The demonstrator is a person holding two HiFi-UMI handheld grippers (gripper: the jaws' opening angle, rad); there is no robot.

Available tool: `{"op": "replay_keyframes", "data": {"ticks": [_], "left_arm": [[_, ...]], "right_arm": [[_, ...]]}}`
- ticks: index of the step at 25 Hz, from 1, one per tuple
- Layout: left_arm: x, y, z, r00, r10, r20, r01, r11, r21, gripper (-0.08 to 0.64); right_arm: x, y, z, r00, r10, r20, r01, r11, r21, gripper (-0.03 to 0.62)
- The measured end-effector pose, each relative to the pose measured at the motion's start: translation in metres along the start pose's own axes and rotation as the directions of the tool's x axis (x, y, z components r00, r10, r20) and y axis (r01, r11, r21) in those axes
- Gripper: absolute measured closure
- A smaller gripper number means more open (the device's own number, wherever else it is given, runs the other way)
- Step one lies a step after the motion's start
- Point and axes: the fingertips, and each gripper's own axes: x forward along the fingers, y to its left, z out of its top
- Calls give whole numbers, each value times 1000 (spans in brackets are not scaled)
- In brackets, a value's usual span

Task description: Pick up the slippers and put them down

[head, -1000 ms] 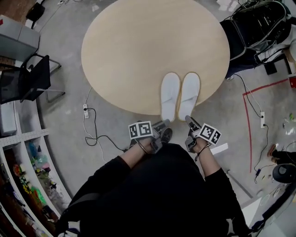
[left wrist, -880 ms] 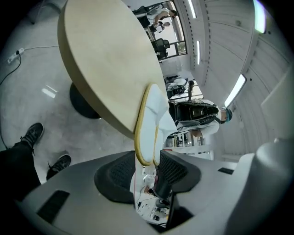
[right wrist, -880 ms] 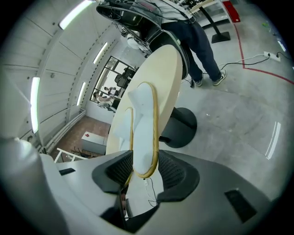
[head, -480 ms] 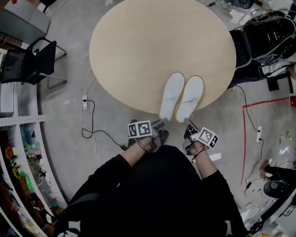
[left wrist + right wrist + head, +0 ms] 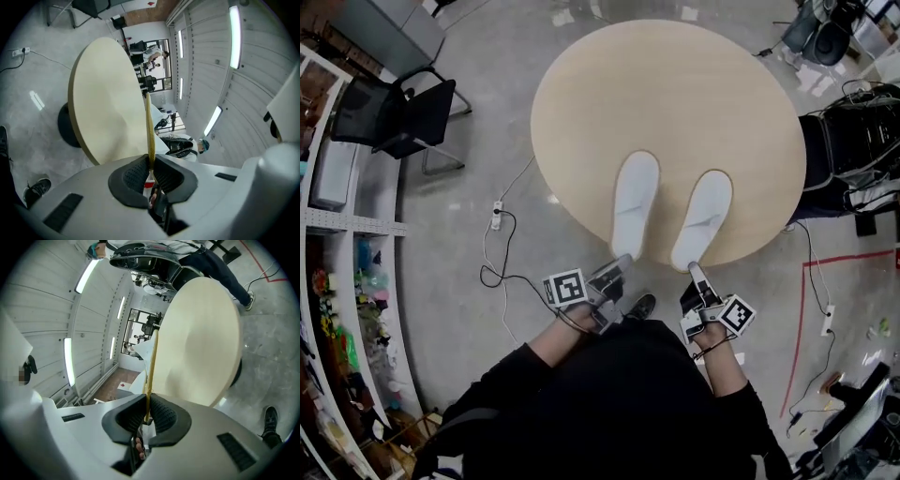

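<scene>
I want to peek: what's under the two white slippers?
The round tabletop lies beneath the left slipper and right slipper; the patch straight below them is covered.

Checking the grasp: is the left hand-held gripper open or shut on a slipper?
Shut on the left slipper: the left hand-held gripper, jaws just closed, pinches its thin edge.

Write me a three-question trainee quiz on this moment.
1. True or false: the left tongs are shut on the left slipper.
2. The table is: A round, B square, C triangular.
3. Fill in: the right tongs hold the right slipper by its ____ end.
Key: 1 true; 2 A; 3 heel.
</scene>
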Motion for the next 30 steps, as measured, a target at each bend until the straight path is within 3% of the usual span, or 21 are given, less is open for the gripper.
{"op": "replay_keyframes", "data": {"ticks": [6, 10, 13, 17, 21, 24, 30], "left_arm": [[-92, -44, 78, 991, -79, 109, 83, 996, -32, 514], [-144, -70, 132, 985, -133, 109, 124, 988, 87, 514], [-182, -64, 162, 992, -108, 60, 97, 981, 167, 514], [-234, -74, 209, 989, -135, 64, 116, 965, 234, 515], [-274, -64, 246, 990, -124, 72, 103, 964, 246, 515], [-304, -47, 269, 983, -146, 114, 122, 974, 189, 514], [-331, -40, 299, 976, -162, 143, 135, 974, 180, 514]], "right_arm": [[83, 88, -60, 990, 122, -73, -124, 992, -22, 555], [146, 146, -103, 974, 190, -127, -197, 979, -45, 555], [186, 180, -136, 963, 221, -152, -231, 971, -54, 554], [231, 215, -176, 960, 228, -163, -240, 969, -62, 555], [271, 240, -212, 956, 225, -189, -242, 968, -68, 555], [297, 243, -240, 952, 213, -221, -234, 969, -76, 555], [338, 251, -259, 946, 196, -259, -222, 972, -74, 555]]}}
